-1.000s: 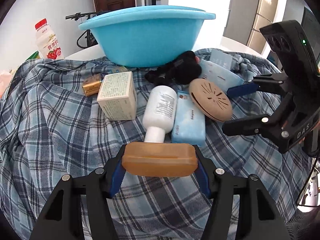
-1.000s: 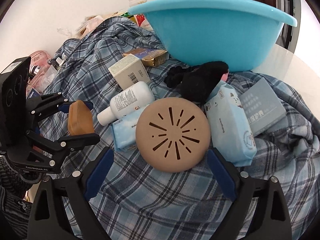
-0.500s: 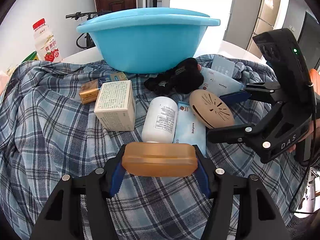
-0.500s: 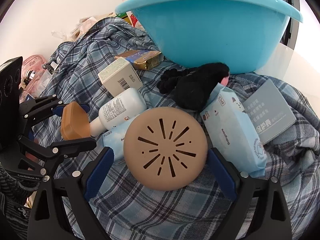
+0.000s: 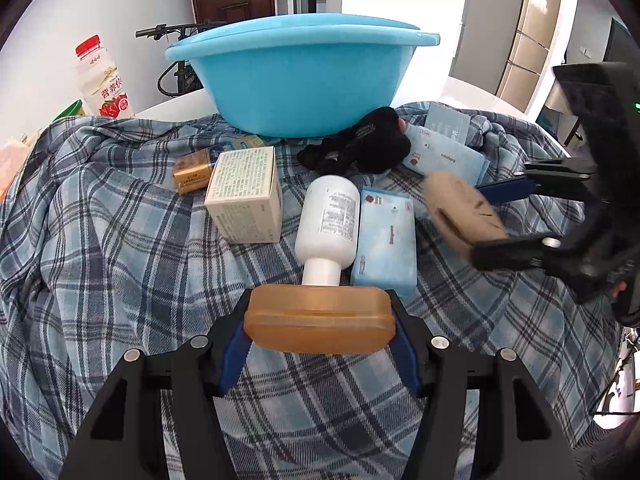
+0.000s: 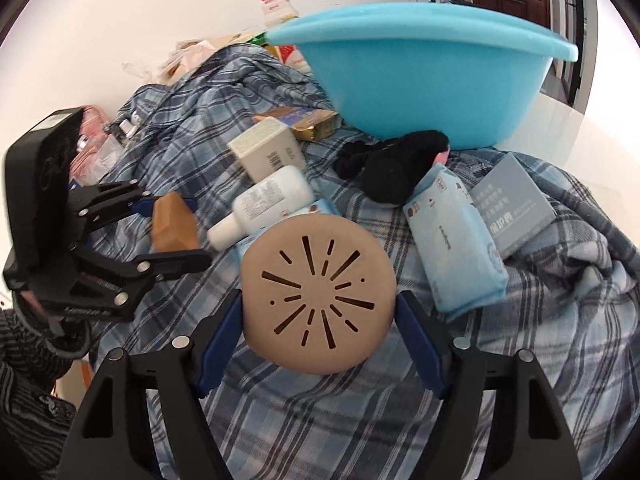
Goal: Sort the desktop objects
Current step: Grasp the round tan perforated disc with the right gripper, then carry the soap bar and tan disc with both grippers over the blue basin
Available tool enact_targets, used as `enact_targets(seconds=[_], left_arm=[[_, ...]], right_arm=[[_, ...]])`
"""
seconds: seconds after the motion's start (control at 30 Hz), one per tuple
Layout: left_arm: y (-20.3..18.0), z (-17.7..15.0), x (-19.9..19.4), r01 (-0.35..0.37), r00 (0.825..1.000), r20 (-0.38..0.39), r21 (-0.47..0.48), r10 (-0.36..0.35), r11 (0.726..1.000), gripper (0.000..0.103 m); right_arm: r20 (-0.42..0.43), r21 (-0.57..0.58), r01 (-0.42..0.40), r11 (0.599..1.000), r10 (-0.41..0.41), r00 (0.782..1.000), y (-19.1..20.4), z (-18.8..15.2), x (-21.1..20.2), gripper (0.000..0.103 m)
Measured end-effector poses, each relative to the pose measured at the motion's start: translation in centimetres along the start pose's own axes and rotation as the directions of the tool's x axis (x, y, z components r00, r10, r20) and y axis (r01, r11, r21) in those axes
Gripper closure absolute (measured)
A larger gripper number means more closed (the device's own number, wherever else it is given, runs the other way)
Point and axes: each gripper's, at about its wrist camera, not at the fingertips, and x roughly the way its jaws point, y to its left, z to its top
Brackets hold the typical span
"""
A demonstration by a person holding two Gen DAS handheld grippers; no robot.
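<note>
Currently, step in hand: both grippers carry or are taking a piece from the clutter on the cloth-covered surface (image 5: 100, 240), ahead of a drop into the blue basin (image 5: 304, 80); that reading is a judgement from the task.
Left gripper (image 5: 320, 326): its fingers are clenched on the amber soap bar (image 5: 320, 320), held crosswise by its short ends and clear of the plaid cloth.
Right gripper (image 6: 318, 320): its fingers are closing on the tan round slotted disc (image 6: 318, 294); the blue pads sit at its two edges and look to be touching it, and the disc seems raised off the cloth.
Basin: it stands upright at the far side of the surface, beyond the pile; its inside is hidden from both views.
Left on the cloth: a white bottle (image 5: 330, 220) lying on its side, a blue wipes pack (image 5: 386, 240) just beside it, a cream carton (image 5: 246, 194), a gold packet (image 5: 192, 170), a black plush toy (image 5: 360, 146), a second blue pack (image 6: 452, 248) and a grey box (image 6: 512, 208).
Next move calls for: a firm hold on the disc before any lift, then each load carried up over the basin's tall rim and released inside.
Risk: the thin disc could slip or tilt if pinched off-centre.
</note>
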Motion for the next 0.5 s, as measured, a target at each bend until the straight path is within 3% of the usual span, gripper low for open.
enact_targets(seconds=[0.2,0.33,0.5], left_arm=[[-0.5,-0.6,-0.2,0.014,1.000,-0.007,0.000,-0.014,1.000,0.040],[-1.5,-1.0,-0.9,0.025,1.000,0.004,0.010,-0.026,1.000,0.040],[-2.6,-2.3,-1.1,0.037,0.999,-0.005,0.019,-0.037,0.999,0.040]], right_arm=[[0.017,-0.106,0.075,0.991,-0.074,0.997,3.1,-1.6,-1.7,0.029],[-0.040,-0.140,0.207,0.968,-0.214,0.976,4.6,-2.3,-1.3,0.028],[-0.057,-0.091,0.126,0.988,-0.131,0.990,5.0,-3.9,-1.2,0.028]])
